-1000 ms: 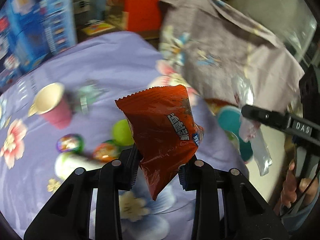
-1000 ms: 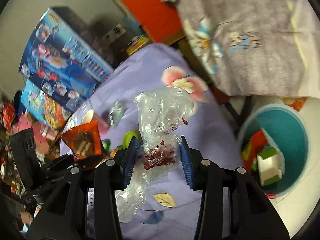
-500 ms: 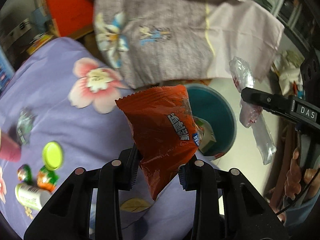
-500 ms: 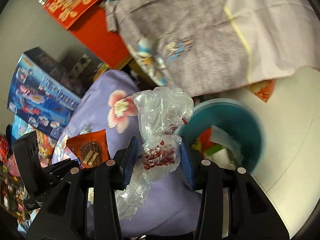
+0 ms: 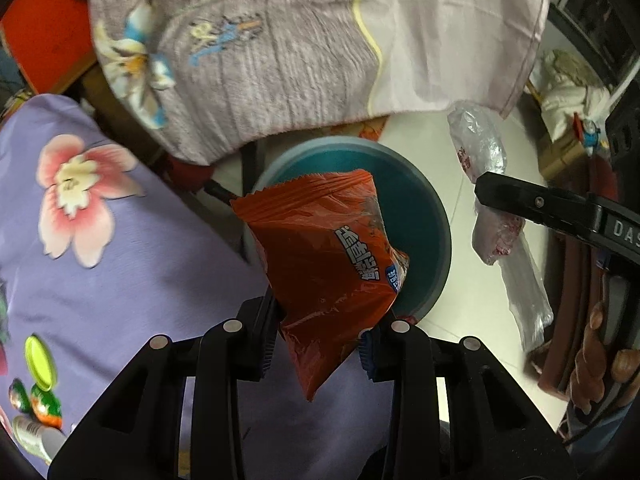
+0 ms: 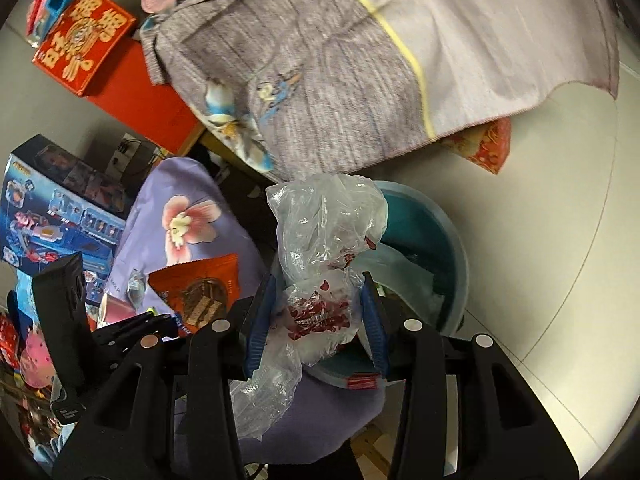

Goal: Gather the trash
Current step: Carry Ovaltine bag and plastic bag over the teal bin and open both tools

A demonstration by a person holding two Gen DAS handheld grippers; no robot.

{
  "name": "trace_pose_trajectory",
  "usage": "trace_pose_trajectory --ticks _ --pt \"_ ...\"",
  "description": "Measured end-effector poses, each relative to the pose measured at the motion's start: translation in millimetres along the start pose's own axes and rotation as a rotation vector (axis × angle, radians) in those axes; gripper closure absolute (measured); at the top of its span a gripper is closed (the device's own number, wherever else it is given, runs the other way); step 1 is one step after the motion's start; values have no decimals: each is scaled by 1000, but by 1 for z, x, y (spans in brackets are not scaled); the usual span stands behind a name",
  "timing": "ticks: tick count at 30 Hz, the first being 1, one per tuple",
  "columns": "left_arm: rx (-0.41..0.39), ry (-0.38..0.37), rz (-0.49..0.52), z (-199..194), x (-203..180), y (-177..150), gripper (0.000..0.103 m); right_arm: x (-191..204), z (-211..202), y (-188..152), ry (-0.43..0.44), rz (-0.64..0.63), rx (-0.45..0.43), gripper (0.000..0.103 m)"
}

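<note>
My left gripper is shut on an orange-red snack wrapper, which hangs over the near rim of a teal bin on the floor. My right gripper is shut on a crumpled clear plastic bag with red print, held in front of the same teal bin, whose inside is partly hidden by the bag. From the left wrist view the right gripper's finger and its plastic bag show at the right. The right wrist view shows the wrapper at lower left.
A purple floral cloth covers the table at left, with a green lid and small wrappers on it. A grey and pink blanket hangs behind the bin. Toy boxes and a red box stand beyond. White tiled floor lies to the right.
Both grippers swung from over the table toward the teal bin and sank, each still holding its trash. The bin now sits right behind the wrapper and the bag.
</note>
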State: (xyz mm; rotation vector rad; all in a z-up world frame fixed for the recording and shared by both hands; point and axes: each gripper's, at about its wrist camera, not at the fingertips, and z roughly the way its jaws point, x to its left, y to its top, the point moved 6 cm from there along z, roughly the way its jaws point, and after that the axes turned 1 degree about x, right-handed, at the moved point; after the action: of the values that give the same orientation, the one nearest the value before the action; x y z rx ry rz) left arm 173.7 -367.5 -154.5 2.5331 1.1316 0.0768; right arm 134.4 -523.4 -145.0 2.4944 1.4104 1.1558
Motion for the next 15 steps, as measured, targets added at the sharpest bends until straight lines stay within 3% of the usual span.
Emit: trace_pose_trajectory --ticks 5,9,15 --pt "33 0 24 22 -10 6 53 -16 7 3 -14 28 17 61" --pt "33 -2 23 27 -12 9 27 -20 14 6 -16 37 34 61" --pt "29 -7 1 25 -5 8 15 -19 24 8 -19 33 53 61"
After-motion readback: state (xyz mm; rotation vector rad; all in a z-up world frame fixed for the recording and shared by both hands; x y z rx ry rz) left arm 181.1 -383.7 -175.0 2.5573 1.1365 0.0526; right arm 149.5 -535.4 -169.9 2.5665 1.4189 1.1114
